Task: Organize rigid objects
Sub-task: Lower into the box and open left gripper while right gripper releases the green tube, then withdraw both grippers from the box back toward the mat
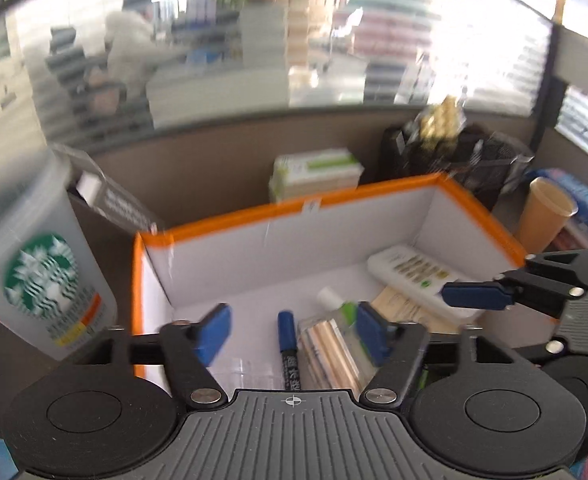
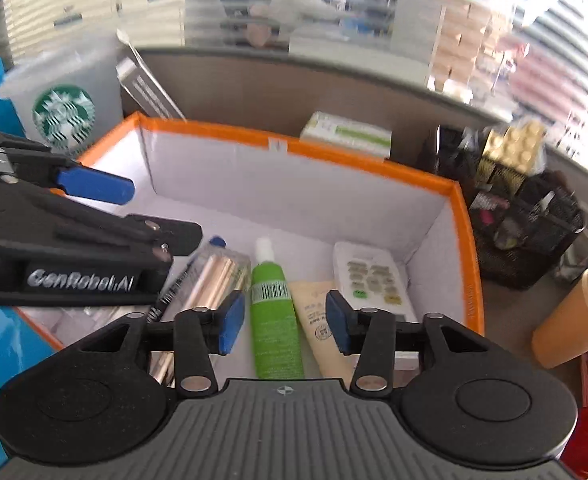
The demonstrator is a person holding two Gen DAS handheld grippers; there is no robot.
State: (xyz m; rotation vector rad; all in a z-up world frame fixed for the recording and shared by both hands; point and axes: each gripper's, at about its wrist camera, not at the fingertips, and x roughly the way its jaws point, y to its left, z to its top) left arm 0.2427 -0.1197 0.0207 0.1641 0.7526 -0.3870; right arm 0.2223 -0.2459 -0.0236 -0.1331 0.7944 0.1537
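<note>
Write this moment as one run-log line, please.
left gripper: open, empty | right gripper: open, empty | orange-rimmed white box: holds green spray bottle, white remote control, blue-capped black marker

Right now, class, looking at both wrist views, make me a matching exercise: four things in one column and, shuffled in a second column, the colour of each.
Things:
1. spray bottle
2. box rim
3. paper cup
4. remote control

Colours:
A. orange
B. white
C. green
D. tan

Pairs: 1-C, 2-A, 3-D, 4-B
</note>
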